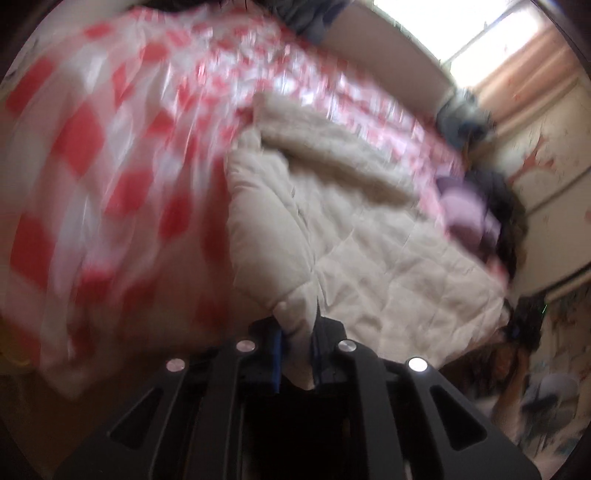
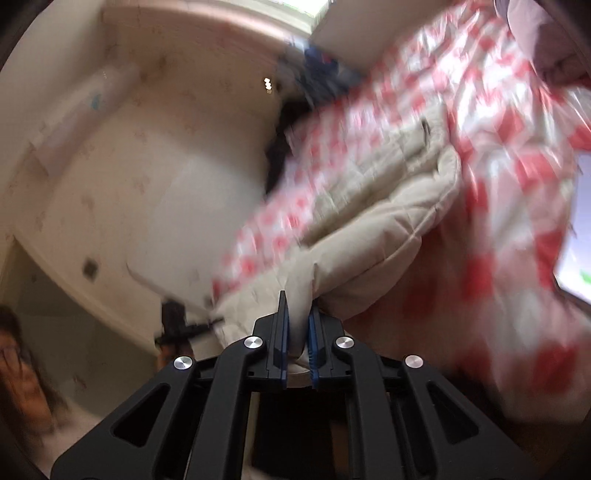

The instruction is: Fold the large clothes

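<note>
- Left wrist view alone shows a lilac garment and a dark pile at the far edge of the bed, plus a bright window with a pinkish curtain.
- Right wrist view alone shows a pale wall, a person's blurred face with glasses at the lower left, and the left gripper, small and dark, at the coat's far corner.
- One cream padded coat lies on one red-and-white checked sheet; two grippers hold it.
- The left gripper points along the coat, its fingers pinching a corner of cream fabric.
- The right gripper is tilted upward, its blue-padded fingers pressed onto another cream fold, which rises off the sheet.
- Both views are blurred.
</note>
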Demonstrator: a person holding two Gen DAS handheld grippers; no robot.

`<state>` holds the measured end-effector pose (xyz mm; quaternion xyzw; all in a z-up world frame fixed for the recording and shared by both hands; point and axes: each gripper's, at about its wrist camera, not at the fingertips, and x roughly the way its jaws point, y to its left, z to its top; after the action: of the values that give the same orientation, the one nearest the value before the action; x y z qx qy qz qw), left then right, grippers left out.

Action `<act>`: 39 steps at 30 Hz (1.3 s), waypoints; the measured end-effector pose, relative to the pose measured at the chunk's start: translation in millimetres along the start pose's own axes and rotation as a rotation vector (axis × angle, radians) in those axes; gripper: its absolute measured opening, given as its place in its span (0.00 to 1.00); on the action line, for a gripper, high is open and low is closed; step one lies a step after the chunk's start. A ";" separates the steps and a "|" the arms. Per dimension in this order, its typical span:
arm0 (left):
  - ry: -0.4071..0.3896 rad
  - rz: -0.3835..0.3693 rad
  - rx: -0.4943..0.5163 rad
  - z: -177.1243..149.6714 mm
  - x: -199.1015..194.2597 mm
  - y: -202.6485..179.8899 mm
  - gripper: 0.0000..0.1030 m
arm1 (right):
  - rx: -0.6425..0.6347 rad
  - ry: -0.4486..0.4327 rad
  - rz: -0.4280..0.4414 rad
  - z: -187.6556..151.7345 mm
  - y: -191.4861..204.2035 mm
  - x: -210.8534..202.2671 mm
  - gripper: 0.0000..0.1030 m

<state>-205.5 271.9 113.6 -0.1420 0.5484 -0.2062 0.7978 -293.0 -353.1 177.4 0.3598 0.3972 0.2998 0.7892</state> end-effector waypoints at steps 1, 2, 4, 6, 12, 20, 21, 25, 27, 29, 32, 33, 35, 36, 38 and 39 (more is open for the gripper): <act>0.033 -0.009 0.002 -9.3 7.7 7.4 0.20 | 0.002 0.041 -0.053 -8.5 -5.6 -4.1 0.13; 0.076 -0.020 -0.009 -18.9 18.9 19.4 0.25 | 0.029 0.100 -0.114 -19.0 -20.1 -2.9 0.18; 0.097 -0.011 -0.031 -31.1 27.9 40.9 0.33 | 0.099 0.152 -0.184 -34.5 -51.3 -5.5 0.20; 0.045 -0.025 -0.068 -35.1 20.0 60.4 0.41 | 0.181 0.151 -0.192 -43.5 -78.2 -13.9 0.38; -0.024 -0.104 -0.116 -17.2 27.9 86.7 0.82 | 0.270 0.185 -0.107 -40.5 -109.2 3.6 0.54; 0.107 -0.168 -0.051 -19.4 90.9 53.5 0.31 | 0.215 0.164 0.022 -41.8 -98.3 50.7 0.28; 0.108 -0.168 -0.053 -19.4 91.6 50.4 0.25 | 0.207 0.146 0.040 -41.5 -93.9 53.2 0.19; 0.054 -0.095 0.017 -22.0 77.6 28.4 0.13 | 0.161 0.089 0.058 -36.1 -80.0 51.1 0.15; 0.014 -0.060 0.065 -25.9 61.9 14.8 0.11 | 0.142 0.053 0.085 -32.2 -72.0 45.8 0.14; -0.024 -0.021 0.128 -31.1 42.7 4.2 0.11 | 0.121 0.010 0.138 -28.2 -62.0 33.1 0.14; -0.073 0.134 0.241 -41.6 32.4 -13.3 0.17 | 0.090 0.050 0.111 -28.9 -58.6 26.1 0.19; -0.084 0.174 0.251 -42.3 35.7 -13.2 0.20 | 0.101 0.089 0.088 -30.6 -64.1 30.4 0.24; -0.092 0.258 0.258 -46.1 47.9 -10.8 0.39 | 0.134 0.146 0.039 -34.8 -79.5 34.8 0.33; -0.092 0.285 0.248 -47.1 52.6 -8.1 0.40 | 0.148 0.161 0.024 -37.1 -85.2 34.9 0.35; -0.092 0.291 0.229 -51.7 54.9 -0.7 0.43 | 0.181 0.169 0.020 -43.0 -96.9 37.8 0.35; -0.100 0.307 0.232 -53.9 56.0 -0.5 0.44 | 0.190 0.169 0.027 -45.4 -98.8 39.0 0.35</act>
<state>-238.4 244.3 48.8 0.0261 0.4959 -0.1366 0.8572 -293.0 -364.0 62.4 0.4116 0.4842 0.3006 0.7112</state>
